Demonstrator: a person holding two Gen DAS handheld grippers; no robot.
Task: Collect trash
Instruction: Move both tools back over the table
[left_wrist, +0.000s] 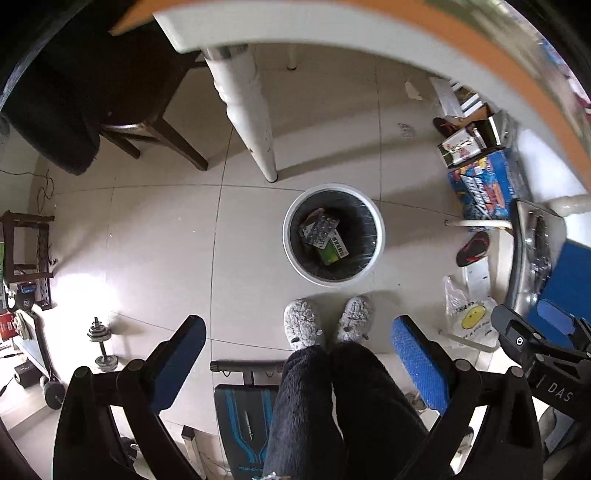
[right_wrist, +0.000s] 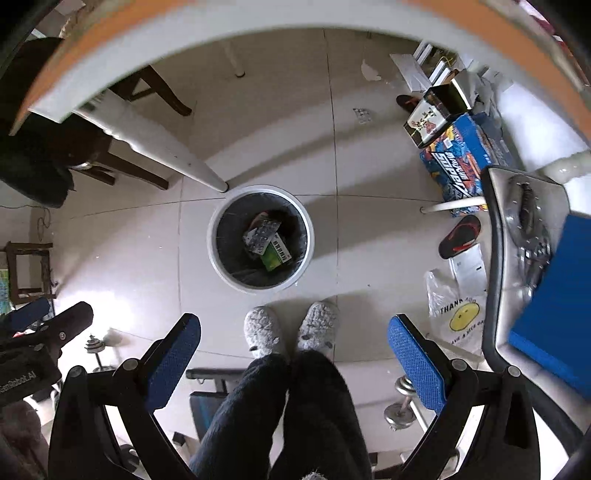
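Both pairs of tongs hang over the floor with their blue pads spread wide and nothing between them: the left tongs (left_wrist: 299, 354) and the right tongs (right_wrist: 295, 354) are open and empty, each pointing down past the person's dark trouser legs and grey slippers (left_wrist: 303, 325). Just beyond the slippers, ahead of both tongs and well below them, stands the white bin (left_wrist: 380, 236) with its black liner, close to the foot of the white worktop leg (left_wrist: 255, 125). Inside it lie blister packs (left_wrist: 320, 227) on top of a green box (left_wrist: 332, 253), so at least part of the trash appears to be already collected. Judging from the empty tongs held above the bin, the step in hand looks like the pause after a drop, or the search for the next piece. Farther out, a scrap of paper (right_wrist: 370, 72) and a small blister pack (right_wrist: 363, 115) lie on the floor beyond the bin, towards the boxes (right_wrist: 461, 151) at the right; these could be the next targets. Reaching either calls for carrying one pair of tongs forward past the bin, lowering it to the floor tiles and closing on a thin, flat piece.
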